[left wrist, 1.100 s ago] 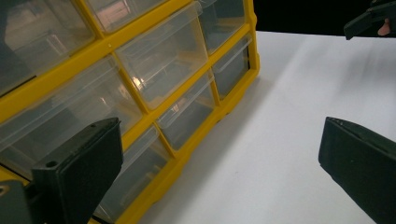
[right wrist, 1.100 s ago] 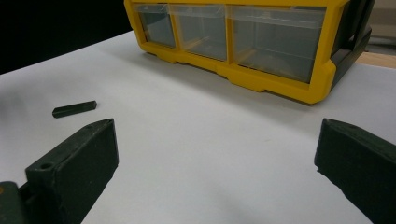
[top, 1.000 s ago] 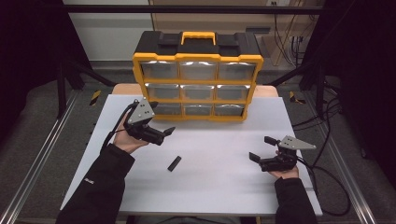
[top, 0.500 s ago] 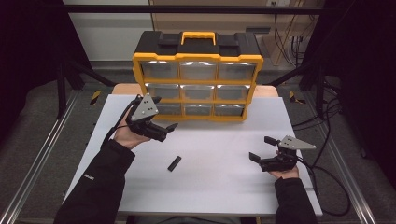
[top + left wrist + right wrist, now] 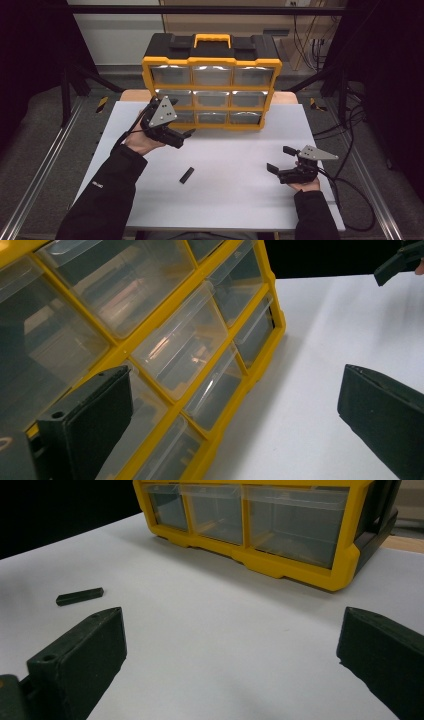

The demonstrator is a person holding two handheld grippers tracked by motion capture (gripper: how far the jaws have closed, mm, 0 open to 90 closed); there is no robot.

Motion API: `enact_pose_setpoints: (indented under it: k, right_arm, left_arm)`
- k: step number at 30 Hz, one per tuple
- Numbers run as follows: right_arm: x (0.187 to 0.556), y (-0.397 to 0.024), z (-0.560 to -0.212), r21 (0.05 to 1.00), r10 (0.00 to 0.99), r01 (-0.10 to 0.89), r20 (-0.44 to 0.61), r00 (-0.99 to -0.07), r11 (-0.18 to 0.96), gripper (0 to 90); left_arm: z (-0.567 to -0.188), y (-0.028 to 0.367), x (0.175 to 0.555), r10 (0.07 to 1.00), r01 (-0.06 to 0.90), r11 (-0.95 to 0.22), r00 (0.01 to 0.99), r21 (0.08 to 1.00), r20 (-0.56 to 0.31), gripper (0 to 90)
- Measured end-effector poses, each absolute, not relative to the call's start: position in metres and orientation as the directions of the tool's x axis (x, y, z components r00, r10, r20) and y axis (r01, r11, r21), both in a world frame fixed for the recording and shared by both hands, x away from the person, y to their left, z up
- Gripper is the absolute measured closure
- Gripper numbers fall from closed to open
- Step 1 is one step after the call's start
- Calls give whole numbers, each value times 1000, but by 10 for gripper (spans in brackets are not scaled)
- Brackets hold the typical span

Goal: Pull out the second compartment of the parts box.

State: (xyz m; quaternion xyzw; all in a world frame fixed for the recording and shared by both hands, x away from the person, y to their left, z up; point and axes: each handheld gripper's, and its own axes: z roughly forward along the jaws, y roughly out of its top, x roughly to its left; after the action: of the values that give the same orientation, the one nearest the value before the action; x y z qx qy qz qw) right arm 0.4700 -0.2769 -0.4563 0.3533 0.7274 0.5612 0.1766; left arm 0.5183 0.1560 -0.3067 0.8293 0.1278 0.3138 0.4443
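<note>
A yellow and black drawer organizer [image 5: 212, 85] with clear drawers stands at the back of the white table [image 5: 235, 210]. My left gripper [image 5: 184, 138] is held open just in front of its bottom-left drawer, with nothing between its jaws. In the left gripper view the drawer fronts [image 5: 170, 350] loom close and slanted between the open left gripper [image 5: 235, 410]. A small black bar [image 5: 186, 175] lies flat on the table between the hands; it also appears as the bar [image 5: 80, 596] in the right gripper view. At the right, my right gripper [image 5: 280, 159] rests low and open, empty, facing the organizer [image 5: 280, 560].
The table's wooden back edge [image 5: 132, 95] shows behind the white sheet. Black cables [image 5: 350, 185] trail off the table's right side. Metal frame rails [image 5: 45, 170] run along both sides. A jaw of the right gripper [image 5: 400, 262] shows far off in the left gripper view.
My left gripper has moved forward and a little right, closer to the organizer's bottom-left drawers. The right gripper and the black bar have stayed put.
</note>
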Motion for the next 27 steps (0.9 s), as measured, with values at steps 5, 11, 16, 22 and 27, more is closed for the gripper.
enact_pose_setpoints:
  k: [5, 11, 16, 22, 27]
  right_arm:
    - [470, -277, -456, 942, 712, 315, 141, -688, 119, 2]
    - [470, -277, -456, 942, 712, 313, 140, -689, 118, 2]
    - [470, -277, -456, 942, 711, 313, 141, -689, 117, 2]
    - [470, -277, -456, 942, 711, 314, 141, -689, 118, 2]
    - [470, -277, -456, 942, 711, 315, 141, -689, 119, 2]
  left_arm:
    - [-303, 152, 519, 486, -80, -578, 765, 812, 422, 10]
    - [-299, 148, 523, 476, -95, -580, 766, 809, 431, 10]
    - [-297, 143, 525, 460, -114, -591, 766, 798, 450, 10]
    - [-295, 137, 526, 457, -133, -613, 745, 779, 486, 10]
    - [-290, 132, 527, 443, -149, -633, 735, 760, 513, 10]
